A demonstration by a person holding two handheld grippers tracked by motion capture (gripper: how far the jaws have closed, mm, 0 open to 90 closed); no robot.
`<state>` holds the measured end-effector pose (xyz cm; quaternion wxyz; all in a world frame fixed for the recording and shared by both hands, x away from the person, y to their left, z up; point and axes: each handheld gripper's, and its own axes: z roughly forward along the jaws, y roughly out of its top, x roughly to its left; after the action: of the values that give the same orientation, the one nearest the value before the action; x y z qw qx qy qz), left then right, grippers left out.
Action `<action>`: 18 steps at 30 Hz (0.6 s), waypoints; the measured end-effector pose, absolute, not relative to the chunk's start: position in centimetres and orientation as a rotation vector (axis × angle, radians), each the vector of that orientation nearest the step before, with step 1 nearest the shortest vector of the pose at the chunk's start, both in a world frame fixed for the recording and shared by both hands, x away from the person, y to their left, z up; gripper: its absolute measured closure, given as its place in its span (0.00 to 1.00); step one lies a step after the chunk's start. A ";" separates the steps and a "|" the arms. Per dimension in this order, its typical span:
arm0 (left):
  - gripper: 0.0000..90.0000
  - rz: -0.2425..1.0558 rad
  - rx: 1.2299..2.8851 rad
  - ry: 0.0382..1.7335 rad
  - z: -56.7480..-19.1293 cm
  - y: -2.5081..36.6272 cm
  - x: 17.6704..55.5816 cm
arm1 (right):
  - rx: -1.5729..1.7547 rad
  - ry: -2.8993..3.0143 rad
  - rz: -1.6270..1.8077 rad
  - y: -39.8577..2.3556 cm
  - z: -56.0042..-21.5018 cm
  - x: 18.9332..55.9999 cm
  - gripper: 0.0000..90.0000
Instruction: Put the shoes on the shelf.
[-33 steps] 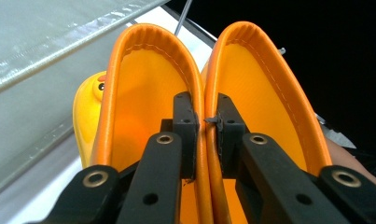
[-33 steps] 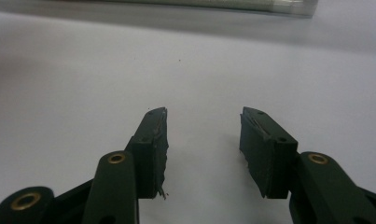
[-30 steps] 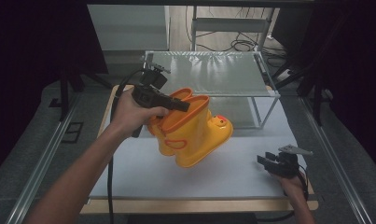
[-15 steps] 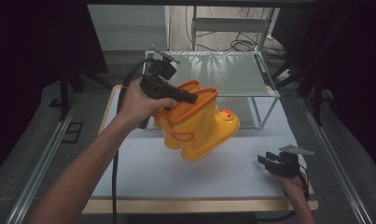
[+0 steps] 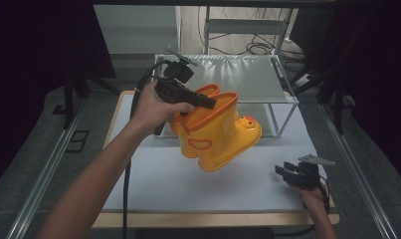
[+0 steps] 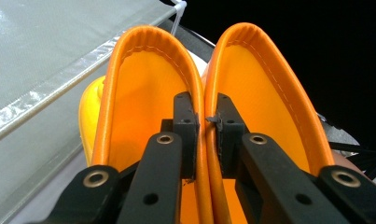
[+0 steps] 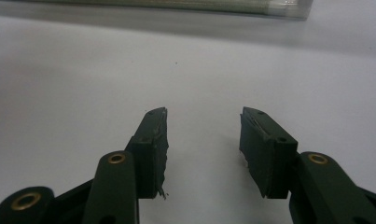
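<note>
Left gripper point(image 6: 205, 123) jaws clamp the boots' point(image 5: 218, 132) two touching rims together; soft, light rubber, likely to flex and swing; right gripper point(image 7: 204, 149) jaws apart, empty, near the surface's point(image 5: 153, 174) right front corner.

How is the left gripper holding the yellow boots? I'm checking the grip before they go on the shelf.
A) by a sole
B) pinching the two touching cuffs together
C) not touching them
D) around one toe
B: in the left gripper view, the left gripper has one jaw inside each of the boots, clamping their touching cuffs together.
</note>
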<state>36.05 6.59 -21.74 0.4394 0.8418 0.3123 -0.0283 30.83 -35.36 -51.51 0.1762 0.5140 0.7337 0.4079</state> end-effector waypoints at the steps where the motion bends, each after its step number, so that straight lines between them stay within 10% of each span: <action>1: 0.91 -0.067 2.090 0.776 -21.7 6.6 36.1 | 1.457 2.074 1.158 -35.4 -51.5 30.8 0.57; 18: 0.91 -0.064 2.106 0.753 -20.9 6.3 35.5 | 1.456 2.071 1.158 -35.5 -51.5 30.8 0.57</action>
<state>35.50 6.28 -20.94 0.4368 0.8468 0.3026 -0.0259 30.82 -35.50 -51.49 0.1778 0.5147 0.7321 0.4093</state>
